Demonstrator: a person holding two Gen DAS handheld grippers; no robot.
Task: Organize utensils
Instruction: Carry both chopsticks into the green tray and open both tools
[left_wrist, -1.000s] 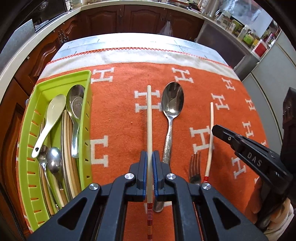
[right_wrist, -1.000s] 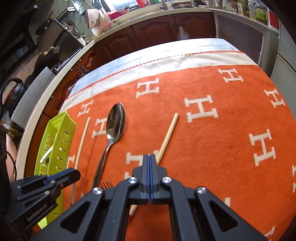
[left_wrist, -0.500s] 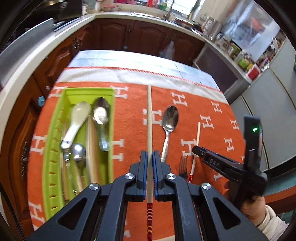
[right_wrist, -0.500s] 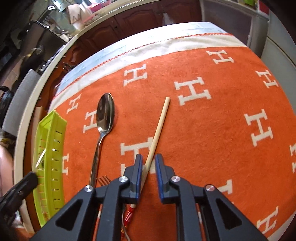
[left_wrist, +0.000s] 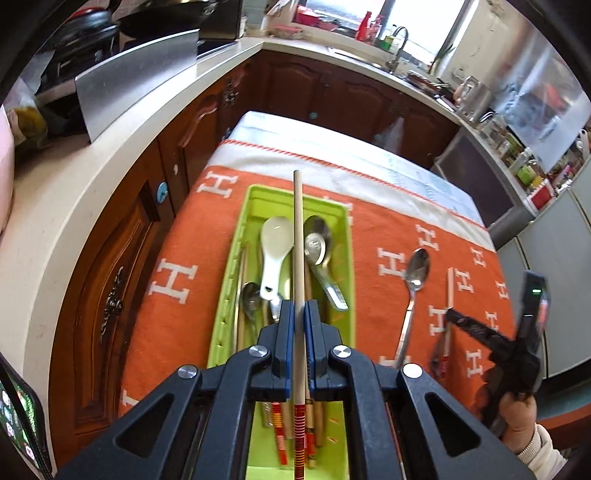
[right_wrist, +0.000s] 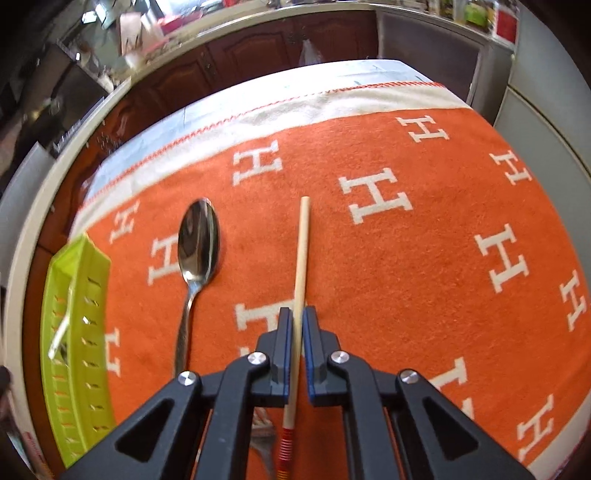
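Now left tool (left_wrist: 300, 317) clamps chopstick (left_wrist: 298, 258) above green tray (left_wrist: 236, 258); next: lower, release. Right tool (right_wrist: 294, 328) has just closed, pinching second chopstick (right_wrist: 301, 258) on blanket; next: lift.

- Blanket (right_wrist: 424, 280): orange, white H pattern, white border.
- Utensil tray (left_wrist: 343, 236): lime green.
- Chopsticks (left_wrist: 298, 258): pale wood, red-striped ends.
- Ceramic spoon (left_wrist: 275, 240): white.
- Grippers (left_wrist: 300, 332): black, blue pads.
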